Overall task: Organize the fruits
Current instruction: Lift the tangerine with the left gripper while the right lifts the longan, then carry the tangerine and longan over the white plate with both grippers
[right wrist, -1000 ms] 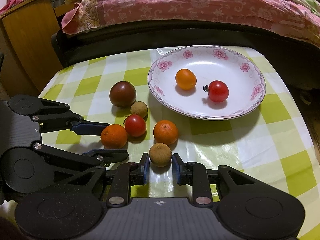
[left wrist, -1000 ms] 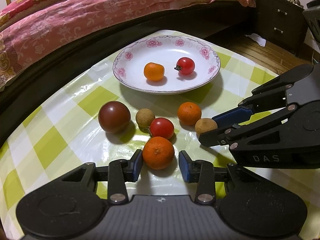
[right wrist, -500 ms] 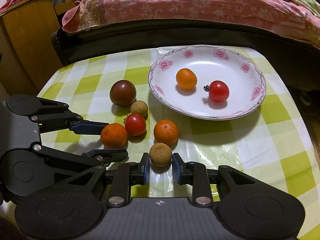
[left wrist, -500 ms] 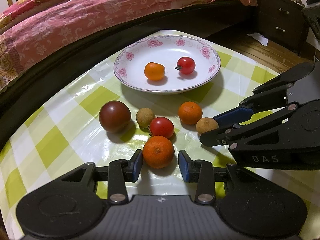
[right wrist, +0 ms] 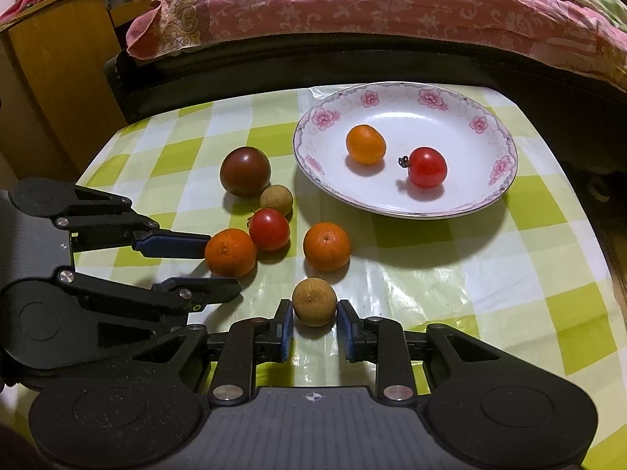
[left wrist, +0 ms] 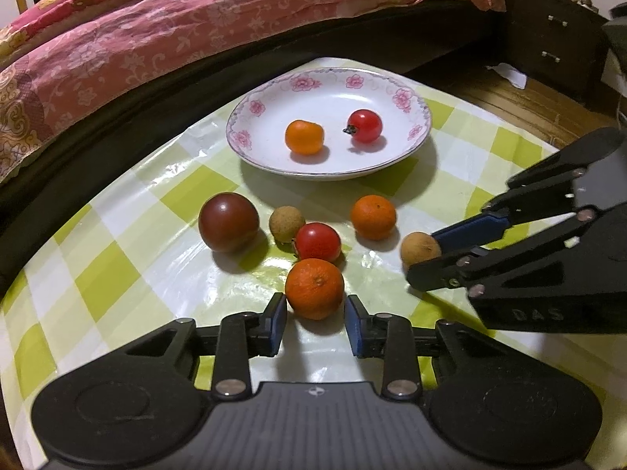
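A flowered white plate [left wrist: 415, 133] [right wrist: 501, 180] holds a small orange [left wrist: 304, 137] [right wrist: 365, 144] and a red tomato [left wrist: 365, 125] [right wrist: 427, 167]. On the checked cloth lie a dark tomato [left wrist: 228, 221] [right wrist: 245, 170], a longan [left wrist: 286, 223] [right wrist: 276, 200], a red tomato [left wrist: 318, 241] [right wrist: 269, 229] and a tangerine [left wrist: 372, 217] [right wrist: 326, 246]. My left gripper [left wrist: 314, 321] [right wrist: 219, 264] is open around another tangerine [left wrist: 314, 288] [right wrist: 230, 252], with gaps at both pads. My right gripper [right wrist: 313, 327] [left wrist: 425, 260] stands close around a second longan [right wrist: 314, 302] [left wrist: 420, 250]; I cannot tell if the pads touch it.
A bed with a pink floral quilt [left wrist: 156, 31] [right wrist: 352, 4] runs along the table's far side behind a dark frame. A dark drawer cabinet [left wrist: 548, 39] stands at the right, a wooden cabinet [right wrist: 51, 86] at the left. The table edge curves near both grippers.
Both grippers have stayed around their fruits with little movement. The right gripper's fingers have narrowed slightly around the longan.
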The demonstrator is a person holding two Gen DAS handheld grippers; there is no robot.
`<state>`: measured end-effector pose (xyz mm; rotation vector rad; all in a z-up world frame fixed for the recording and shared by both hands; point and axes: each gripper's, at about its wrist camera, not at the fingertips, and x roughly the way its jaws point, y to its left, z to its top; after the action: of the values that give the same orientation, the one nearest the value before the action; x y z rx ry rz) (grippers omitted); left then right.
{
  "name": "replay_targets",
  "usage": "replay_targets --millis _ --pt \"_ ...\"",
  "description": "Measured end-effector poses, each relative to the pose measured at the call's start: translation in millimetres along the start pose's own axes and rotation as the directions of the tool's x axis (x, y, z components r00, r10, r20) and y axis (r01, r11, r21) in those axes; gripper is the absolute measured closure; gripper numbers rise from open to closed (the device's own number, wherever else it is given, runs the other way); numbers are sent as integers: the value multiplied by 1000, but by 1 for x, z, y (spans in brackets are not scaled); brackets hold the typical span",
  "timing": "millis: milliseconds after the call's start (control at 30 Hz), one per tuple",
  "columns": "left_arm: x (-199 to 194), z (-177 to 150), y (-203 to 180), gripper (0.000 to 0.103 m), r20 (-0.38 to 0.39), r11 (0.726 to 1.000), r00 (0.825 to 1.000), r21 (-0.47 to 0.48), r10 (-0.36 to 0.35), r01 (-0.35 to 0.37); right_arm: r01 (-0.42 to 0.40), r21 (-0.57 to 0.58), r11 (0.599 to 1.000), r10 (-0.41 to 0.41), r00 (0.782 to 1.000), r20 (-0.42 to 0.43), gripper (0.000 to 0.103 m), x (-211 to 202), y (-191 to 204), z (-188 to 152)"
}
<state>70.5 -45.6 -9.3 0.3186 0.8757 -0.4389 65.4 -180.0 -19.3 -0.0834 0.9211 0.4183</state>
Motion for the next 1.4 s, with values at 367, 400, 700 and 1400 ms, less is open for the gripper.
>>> replay_targets --millis 367,400,700,1400 --pt "5 3 1 62 15 1000 1000 -11 4 -4 -6 22 1000 6 1000 -2 80 0 -1 -2" --pt "5 3 1 63 15 1000 1000 -12 3 -3 -7 23 1000 8 1000 -3 80 0 -1 -2" --pt "-4 2 -6 63 8 1000 1000 6 -25 25 -10 29 1000 10 1000 -6 80 -2 -2 -3" --pt "-23 -2 -9 63 13 999 999 -8 -41 41 -20 31 999 21 1000 -20 80 -14 8 -6"
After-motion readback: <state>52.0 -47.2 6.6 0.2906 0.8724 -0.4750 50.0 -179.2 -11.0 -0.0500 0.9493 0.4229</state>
